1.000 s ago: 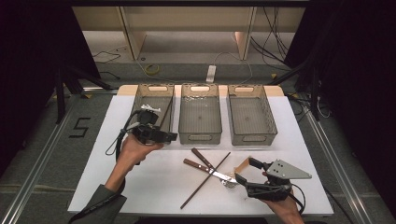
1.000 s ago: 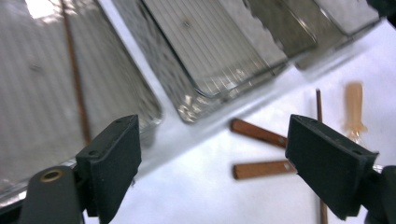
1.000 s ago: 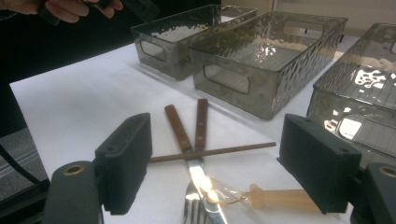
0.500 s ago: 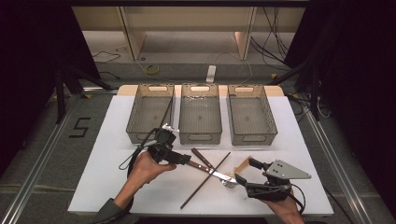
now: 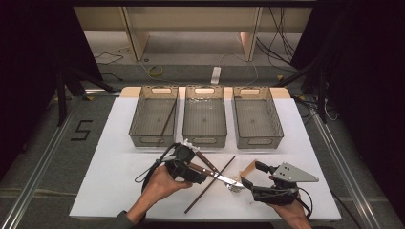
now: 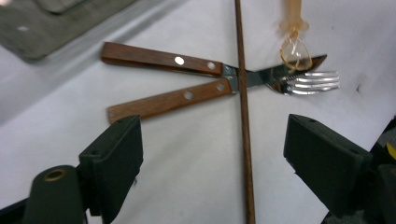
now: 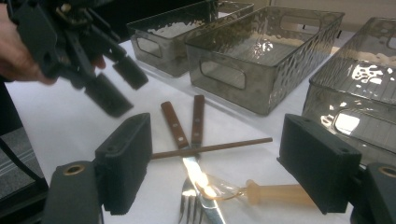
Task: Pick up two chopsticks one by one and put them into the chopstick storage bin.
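At 6 o'clock on the white table (image 5: 119, 143), nearest the person: right gripper (image 5: 248, 183) parked at about 4 o'clock, jaws spread wide, nothing between them. Just ahead of it lie a pale plastic spoon (image 7: 275, 192), a fork (image 6: 312, 82) and a knife (image 6: 163, 59), the two wood handles side by side, blades crossing the fork tines.

Centre: left gripper (image 5: 203, 177) hangs low over that pile, jaws released and wide apart, straddling the fork handle and a long brown chopstick (image 6: 243, 116) that lies across both pieces. No pad touches anything yet.

At 12 o'clock: three clear bins in a row. Left bin (image 5: 154, 117) already has one chopstick in it; middle bin (image 5: 205, 117) and right bin (image 5: 256, 117) look empty.

My read: sorting cutlery into bins, pre-grasp stage for the left. The loose chopstick looks like the likely pick, since it sits on top. Next move needs a descent centred on the stick, clear of the handles, then a firm close; thin round stick may roll or slip.
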`<state>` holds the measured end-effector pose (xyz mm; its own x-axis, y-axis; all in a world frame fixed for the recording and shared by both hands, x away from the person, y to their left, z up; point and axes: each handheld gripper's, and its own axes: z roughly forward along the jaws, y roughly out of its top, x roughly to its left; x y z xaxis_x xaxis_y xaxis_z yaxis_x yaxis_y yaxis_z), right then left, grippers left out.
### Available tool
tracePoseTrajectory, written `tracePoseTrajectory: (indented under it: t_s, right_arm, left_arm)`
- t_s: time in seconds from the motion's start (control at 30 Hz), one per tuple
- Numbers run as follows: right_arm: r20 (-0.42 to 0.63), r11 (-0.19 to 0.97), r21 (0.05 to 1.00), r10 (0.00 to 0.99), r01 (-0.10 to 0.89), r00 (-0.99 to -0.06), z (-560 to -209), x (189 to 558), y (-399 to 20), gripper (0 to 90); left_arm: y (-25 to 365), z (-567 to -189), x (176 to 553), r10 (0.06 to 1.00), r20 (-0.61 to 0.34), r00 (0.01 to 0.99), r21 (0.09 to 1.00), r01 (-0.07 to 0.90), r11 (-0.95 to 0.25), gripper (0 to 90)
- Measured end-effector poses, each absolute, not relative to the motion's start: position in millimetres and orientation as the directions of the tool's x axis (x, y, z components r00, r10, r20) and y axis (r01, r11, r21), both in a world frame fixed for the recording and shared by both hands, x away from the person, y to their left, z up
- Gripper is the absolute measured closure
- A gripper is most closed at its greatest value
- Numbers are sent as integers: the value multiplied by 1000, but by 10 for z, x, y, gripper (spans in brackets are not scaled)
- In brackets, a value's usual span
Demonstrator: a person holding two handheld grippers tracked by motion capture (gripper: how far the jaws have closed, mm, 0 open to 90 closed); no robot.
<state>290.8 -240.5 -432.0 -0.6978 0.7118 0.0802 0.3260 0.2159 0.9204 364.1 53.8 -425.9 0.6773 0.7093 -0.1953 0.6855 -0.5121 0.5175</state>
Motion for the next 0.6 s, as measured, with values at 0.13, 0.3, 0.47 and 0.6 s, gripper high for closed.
tracePoseTrajectory:
  t_s: [0.13,0.3,0.47,0.6]
  right_arm:
    - [83,214,921,712,327,-697,-4318,2912,-2409,261]
    - [83,214,920,712,328,-698,-4319,2913,-2408,262]
    - [83,213,920,712,327,-697,-4319,2913,-2411,262]
    - [84,213,920,711,328,-698,-4321,2915,-2408,262]
  left_arm:
    - [443,-4359,3587,697,-193,691,492,683,-540,217]
    - [349,-4443,3528,680,-188,709,477,671,-568,249]
    - [283,-4515,3491,659,-190,728,454,660,-598,312]
    - [242,-4544,3461,649,-181,739,450,649,-614,398]
